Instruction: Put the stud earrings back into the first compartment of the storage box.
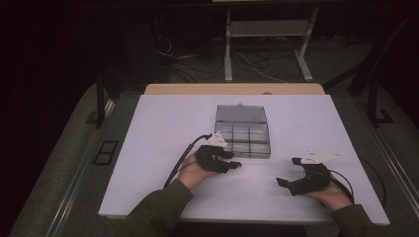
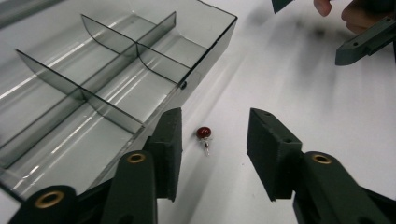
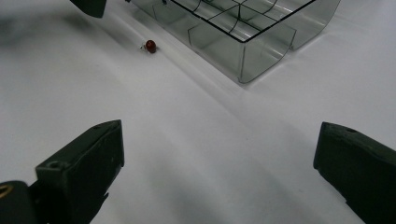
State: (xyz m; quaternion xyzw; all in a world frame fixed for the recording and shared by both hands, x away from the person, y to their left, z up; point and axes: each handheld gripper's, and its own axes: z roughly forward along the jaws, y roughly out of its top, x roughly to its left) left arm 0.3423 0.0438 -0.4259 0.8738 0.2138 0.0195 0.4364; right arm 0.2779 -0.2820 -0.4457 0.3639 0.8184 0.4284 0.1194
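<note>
A tiny dark red bead with a short metal pin (image 2: pixel 204 134) lies on the white table sheet, just beside the front wall of a clear divided box (image 2: pixel 116 70). My left gripper (image 2: pixel 214 144) hovers low over it, jaws apart on either side of the bead without touching it. From the right gripper view the same bead (image 3: pixel 150 45) lies far ahead, left of the box (image 3: pixel 243 32). My right gripper (image 3: pixel 217 168) stands wide open over bare sheet. In the high view the left gripper (image 1: pixel 231 163) is at the box's (image 1: pixel 243 132) front left corner, the right gripper (image 1: pixel 287 172) further right.
The box's lid (image 1: pixel 240 114) lies open flat behind its compartments. The white sheet (image 1: pixel 163 123) covers a table whose wooden edge (image 1: pixel 232 89) shows at the back. Cables and a metal stand's legs (image 1: pixel 267 49) lie on the floor beyond.
</note>
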